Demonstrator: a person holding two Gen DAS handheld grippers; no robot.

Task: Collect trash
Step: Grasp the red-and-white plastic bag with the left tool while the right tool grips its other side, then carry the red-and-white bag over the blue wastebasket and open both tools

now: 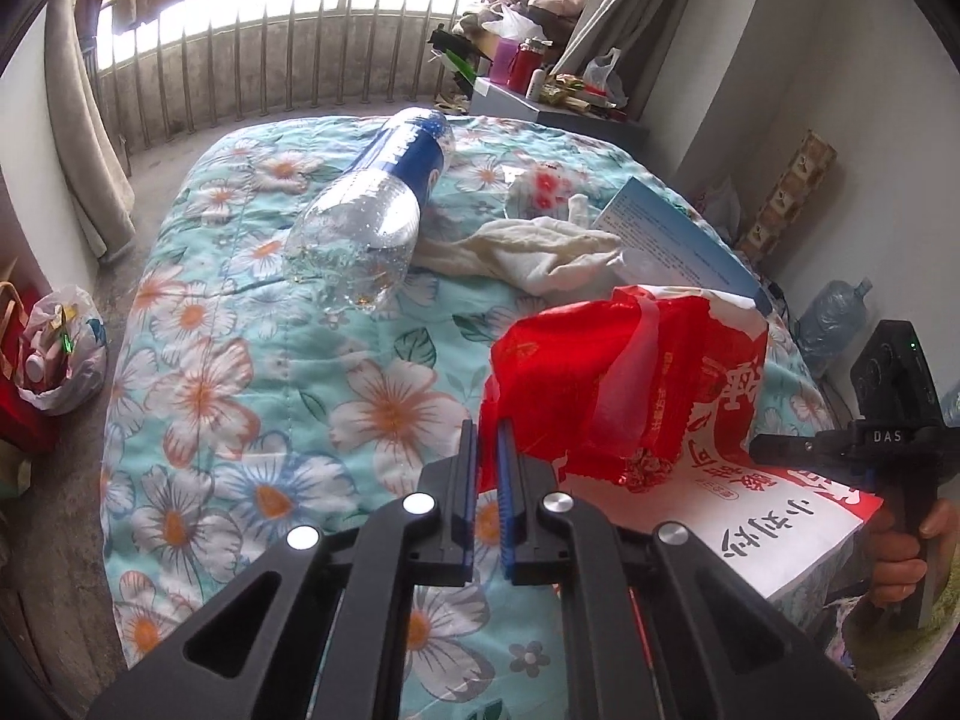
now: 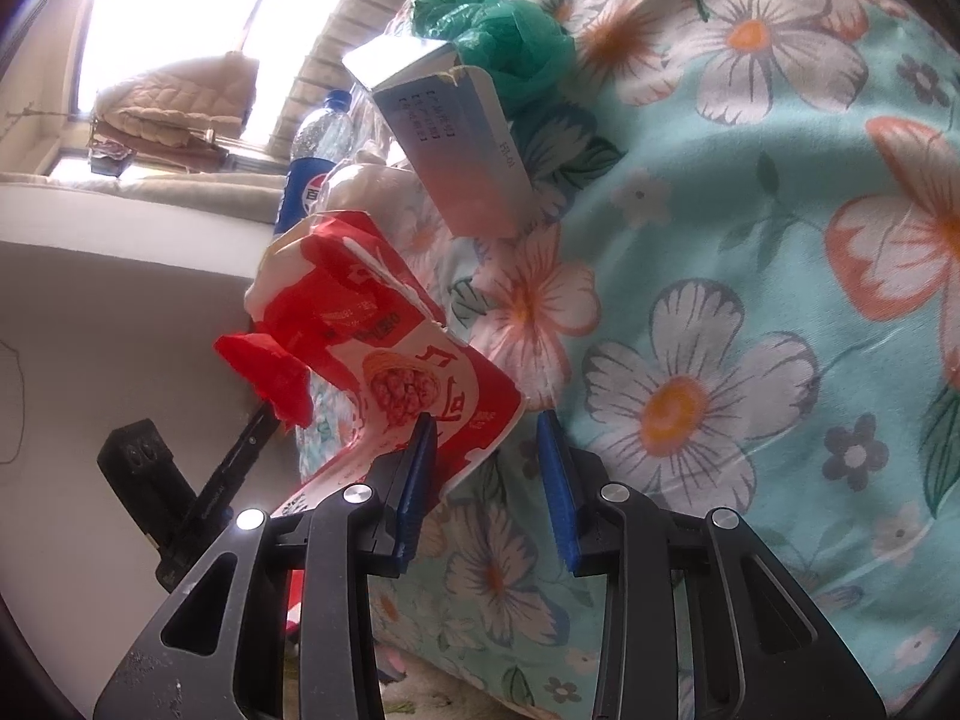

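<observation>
A red and white snack box [image 1: 708,468] lies on the floral quilt [image 1: 270,396], with a red plastic bag [image 1: 564,396] stuffed in its open top. My left gripper [image 1: 487,438] is shut on the edge of that red bag. My right gripper [image 2: 487,426] is open, its jaws around the box's near corner [image 2: 444,420]; it shows in the left wrist view [image 1: 840,450] at the box's right. A clear bottle [image 1: 372,210] with a blue label lies further up the bed, next to a white cloth [image 1: 540,252] and a blue-white carton [image 1: 672,234].
A crumpled green bag [image 2: 504,30] lies on the quilt beyond the carton [image 2: 456,144]. A filled trash bag [image 1: 60,348] sits on the floor left of the bed. A cluttered side table [image 1: 558,108] stands at the bed's far end. A large water jug [image 1: 834,312] stands by the right wall.
</observation>
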